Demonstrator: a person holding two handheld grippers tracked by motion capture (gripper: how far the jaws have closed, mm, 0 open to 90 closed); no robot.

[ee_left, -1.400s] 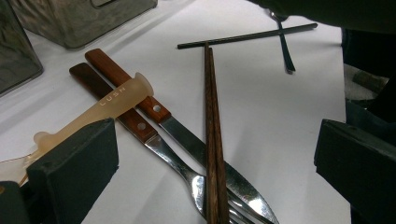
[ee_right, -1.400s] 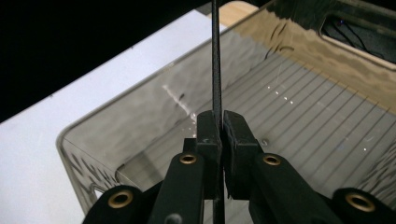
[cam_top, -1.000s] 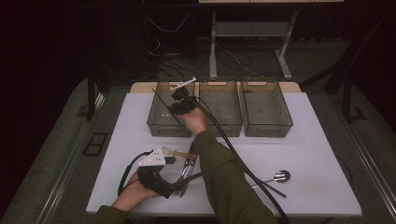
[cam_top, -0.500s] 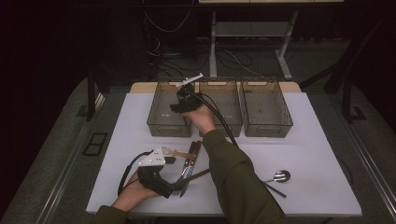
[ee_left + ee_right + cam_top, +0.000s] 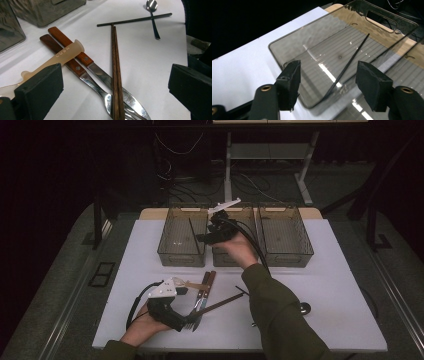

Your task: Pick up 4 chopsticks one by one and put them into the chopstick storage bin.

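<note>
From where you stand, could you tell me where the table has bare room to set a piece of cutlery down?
The white table is bare along its right side, between the right bin and the spoon, and on its left edge beside the left bin. It is crowded near the left gripper, where the knife, fork and chopsticks overlap.

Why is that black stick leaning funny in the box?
The black chopstick sits alone in the left bin, slanted with one end propped up the wall. Its likely partner lies on the table, crossing the spoon.
</note>
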